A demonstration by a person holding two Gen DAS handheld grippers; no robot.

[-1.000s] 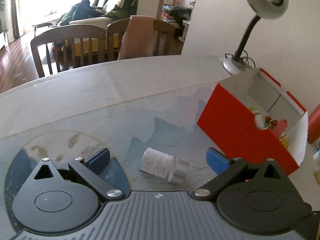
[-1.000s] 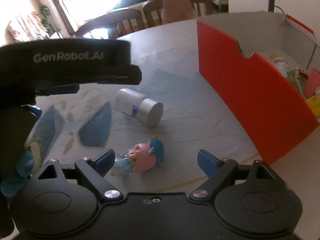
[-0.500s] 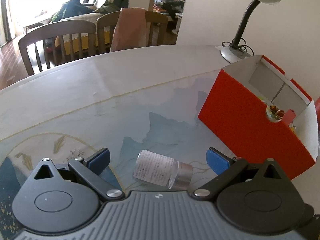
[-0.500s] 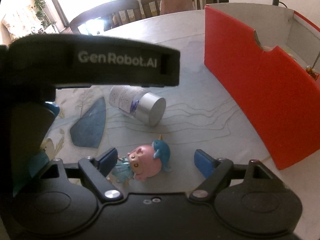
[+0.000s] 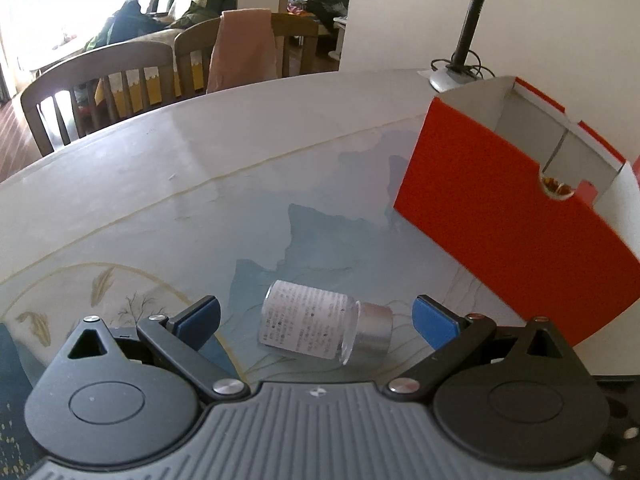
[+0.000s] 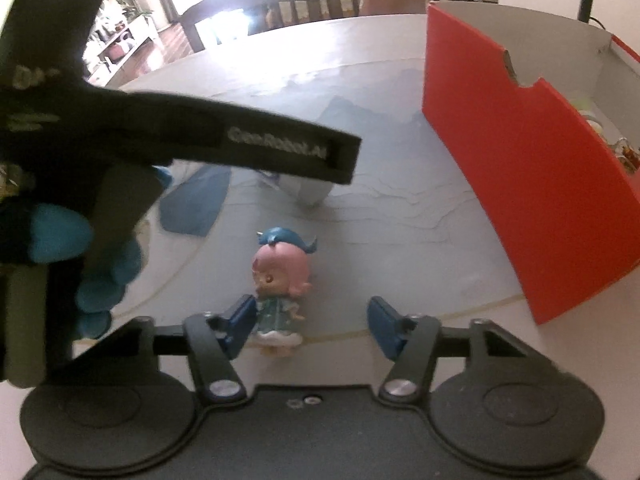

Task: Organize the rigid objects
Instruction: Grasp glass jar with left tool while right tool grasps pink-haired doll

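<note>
A small bottle (image 5: 316, 330) with a white label and silver cap lies on its side on the table. My left gripper (image 5: 316, 314) hovers over it, open, one blue pad on each side and neither touching. A toy figurine (image 6: 282, 276) with a pink head and blue hat lies between the fingers of my right gripper (image 6: 312, 320). Those jaws are closing; the left pad (image 6: 240, 318) is against the figurine's body and the right pad stands apart. In the right wrist view the left gripper's black body (image 6: 224, 140) hides most of the bottle (image 6: 310, 196).
An open red box (image 5: 500, 208) with small items inside stands to the right, also in the right wrist view (image 6: 520, 184). A desk lamp (image 5: 468, 40) rises behind it. Wooden chairs (image 5: 120, 80) line the table's far edge. A blue-gloved hand (image 6: 60, 236) holds the left gripper.
My left gripper has sunk closer to the bottle. The right jaws have narrowed around the figurine, which now points away. The left gripper's body has slid across the right view, covering the bottle.
</note>
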